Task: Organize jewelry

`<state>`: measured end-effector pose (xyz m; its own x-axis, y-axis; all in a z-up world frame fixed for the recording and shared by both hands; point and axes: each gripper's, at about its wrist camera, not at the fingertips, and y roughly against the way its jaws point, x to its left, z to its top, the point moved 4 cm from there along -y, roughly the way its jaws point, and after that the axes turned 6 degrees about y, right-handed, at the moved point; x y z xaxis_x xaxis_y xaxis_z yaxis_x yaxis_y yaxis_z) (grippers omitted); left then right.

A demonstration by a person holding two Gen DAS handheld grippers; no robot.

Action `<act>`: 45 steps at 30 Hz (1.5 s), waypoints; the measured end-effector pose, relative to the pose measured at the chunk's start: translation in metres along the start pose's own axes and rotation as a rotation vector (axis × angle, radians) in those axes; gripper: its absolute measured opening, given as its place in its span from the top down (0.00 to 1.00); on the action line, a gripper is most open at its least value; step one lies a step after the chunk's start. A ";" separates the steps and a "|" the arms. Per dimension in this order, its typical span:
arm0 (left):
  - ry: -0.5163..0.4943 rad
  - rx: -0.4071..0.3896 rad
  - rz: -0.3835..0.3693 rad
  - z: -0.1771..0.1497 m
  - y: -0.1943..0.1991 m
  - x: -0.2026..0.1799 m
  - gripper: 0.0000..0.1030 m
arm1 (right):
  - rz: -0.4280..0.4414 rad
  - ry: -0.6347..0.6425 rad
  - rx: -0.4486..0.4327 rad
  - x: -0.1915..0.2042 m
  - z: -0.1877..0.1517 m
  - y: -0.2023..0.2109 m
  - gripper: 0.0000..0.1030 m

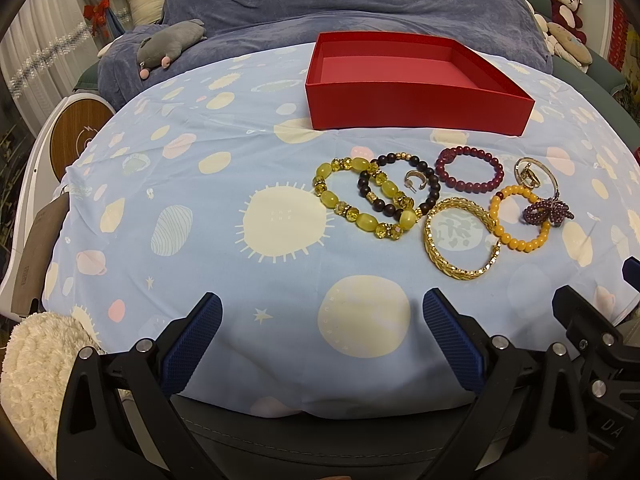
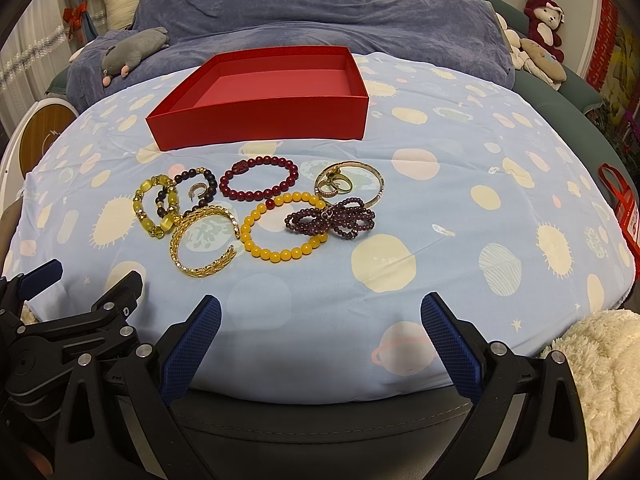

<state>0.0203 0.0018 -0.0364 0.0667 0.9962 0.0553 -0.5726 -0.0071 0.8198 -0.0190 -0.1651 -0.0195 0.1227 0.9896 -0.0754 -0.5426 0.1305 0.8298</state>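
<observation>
nearest, the left gripper (image 1: 322,312) and right gripper (image 2: 320,312) both gape wide and hold nothing, low at 6 o'clock over the planet-print bed sheet (image 2: 440,240). beyond them the jewelry lies loose in a cluster — gold bangle (image 2: 202,240), orange bead bracelet (image 2: 280,256), purple bead strand (image 2: 332,220), yellow bracelet (image 2: 154,208), dark red bracelet (image 2: 260,178), rings (image 2: 336,188). farthest, toward 12 o'clock, the red box (image 2: 264,120) looks empty, so i judge nothing sorted yet — every piece is left. no writing on box or jewelry is readable.

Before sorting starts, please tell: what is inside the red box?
The red box shows only its bare pink floor, no jewelry. Its near wall hides the front strip of the floor.
</observation>
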 end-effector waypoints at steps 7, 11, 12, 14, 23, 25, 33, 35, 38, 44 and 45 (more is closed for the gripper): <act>0.001 0.001 -0.001 0.000 0.000 0.000 0.07 | 0.000 0.000 0.000 0.000 0.000 0.000 0.06; 0.000 0.000 0.000 0.000 0.000 0.000 0.07 | 0.000 0.000 -0.001 0.000 0.000 0.000 0.06; -0.001 0.001 0.001 0.000 0.000 0.000 0.07 | 0.001 0.000 -0.001 0.000 0.000 0.000 0.06; 0.002 0.006 0.005 0.000 -0.001 0.000 0.07 | 0.002 0.000 -0.004 0.003 0.000 -0.002 0.06; 0.038 0.003 -0.006 0.004 0.004 0.002 0.07 | 0.015 -0.026 -0.019 -0.003 0.004 0.000 0.06; 0.045 0.016 0.005 0.005 0.002 0.003 0.07 | 0.013 -0.036 -0.020 -0.006 0.006 0.000 0.06; 0.071 0.008 0.020 0.012 0.002 0.010 0.07 | 0.013 -0.047 -0.013 -0.013 0.014 -0.005 0.06; 0.080 0.024 0.023 0.014 -0.001 0.012 0.07 | 0.016 -0.044 -0.010 -0.013 0.019 -0.008 0.06; 0.085 0.060 0.008 0.014 -0.007 0.014 0.07 | 0.036 -0.042 -0.007 -0.013 0.027 -0.013 0.06; 0.077 0.056 0.007 0.021 -0.008 0.013 0.07 | 0.038 -0.043 0.003 -0.013 0.045 -0.028 0.06; 0.077 0.057 0.014 0.022 -0.009 0.014 0.07 | 0.040 -0.041 0.006 -0.013 0.047 -0.031 0.06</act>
<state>0.0438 0.0139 -0.0305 -0.0053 0.9997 0.0248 -0.5259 -0.0239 0.8502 0.0357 -0.1852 -0.0183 0.1348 0.9907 -0.0195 -0.5425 0.0902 0.8352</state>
